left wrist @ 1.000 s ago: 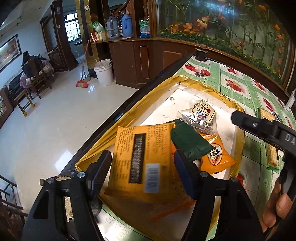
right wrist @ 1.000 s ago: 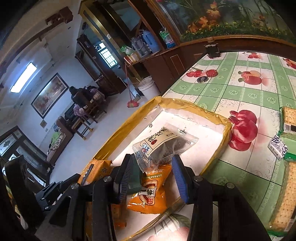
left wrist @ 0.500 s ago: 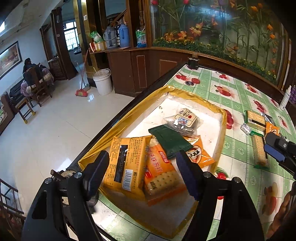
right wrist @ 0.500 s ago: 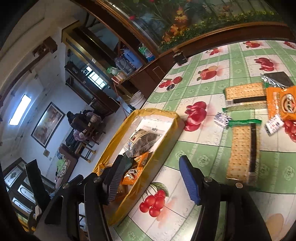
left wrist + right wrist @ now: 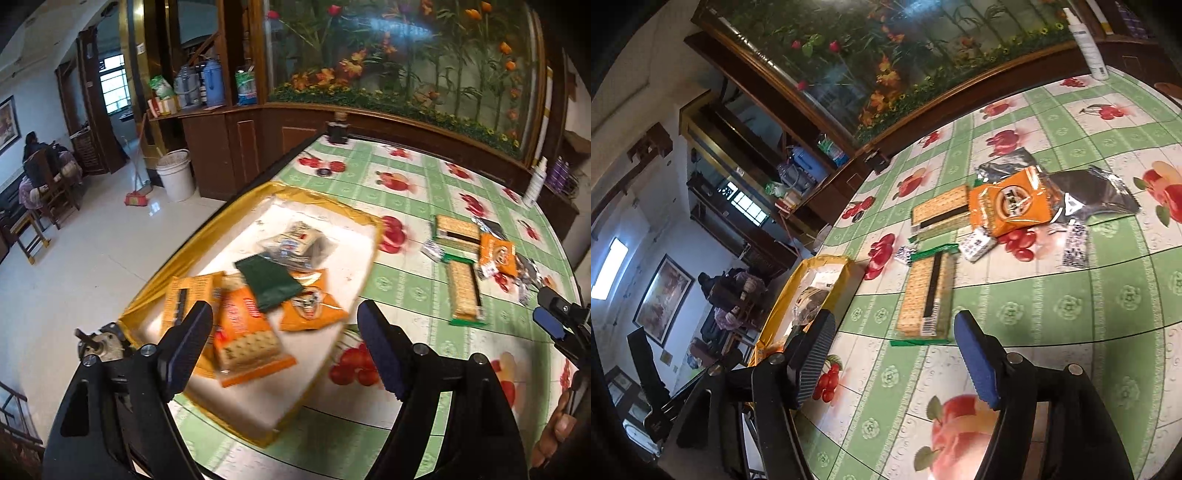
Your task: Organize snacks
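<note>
Both claws have just let go over the yellow tray [image 5: 369,236] and pulled back. The left claw [image 5: 284,347], jaws opening and empty, hangs above the orange cracker pack [image 5: 245,332] it released, now lying with other packets at the tray's 7 o'clock end. The right claw [image 5: 892,354], also opening and empty, has swung toward the loose snacks on the worktop [image 5: 1071,314]. The long cracker sleeve [image 5: 927,295] lies nearest, at 12 o'clock, nothing between; the orange packet [image 5: 1012,205] sits beyond, overlapping dark wrappers.

Both wrist views look steeply down over the table [image 5: 406,291], sharing the tray [image 5: 258,192] corner.
</note>
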